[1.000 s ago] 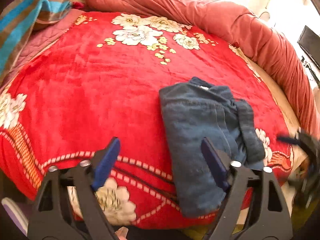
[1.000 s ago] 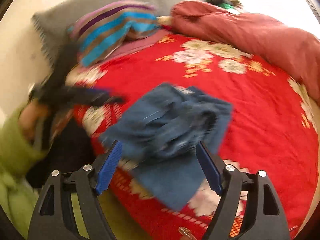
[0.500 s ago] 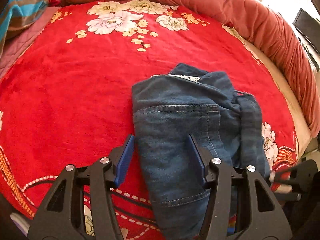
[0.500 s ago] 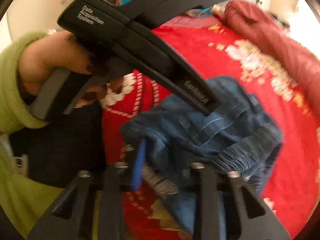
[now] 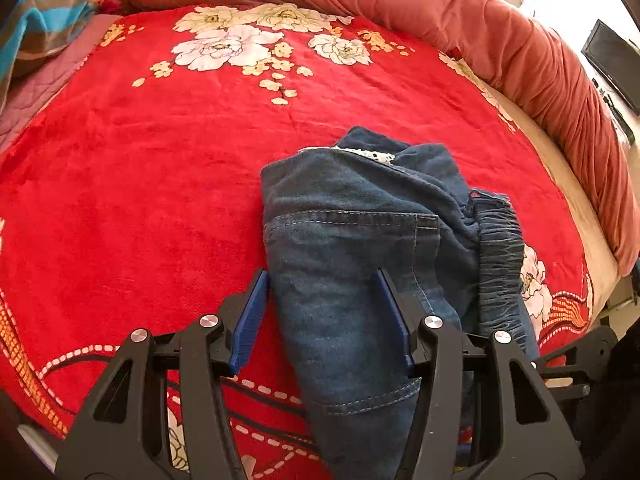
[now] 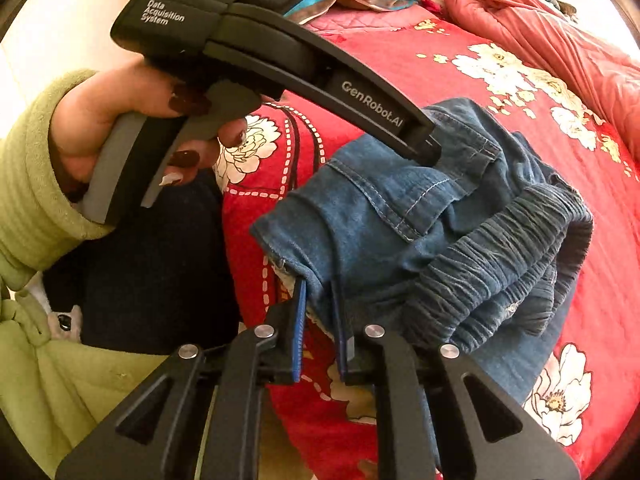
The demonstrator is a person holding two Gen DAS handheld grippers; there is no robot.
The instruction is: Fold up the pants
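Red floral blanket (image 5: 160,200), rust quilt (image 5: 520,40), striped pillow (image 5: 44,28).

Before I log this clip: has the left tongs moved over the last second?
Yes. The left tongs have come in from over the red blanket to straddle the jeans, jaws narrower but not gripping.

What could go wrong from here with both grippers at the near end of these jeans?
1. The right gripper pinches only a thin edge of the jeans; it may slip out when lifted.
2. The left gripper straddles the denim with its fingers apart; closing now could bunch a thick fold.
3. The jeans hang over the edge of the red blanket; a lost grip might drop them off the bed.
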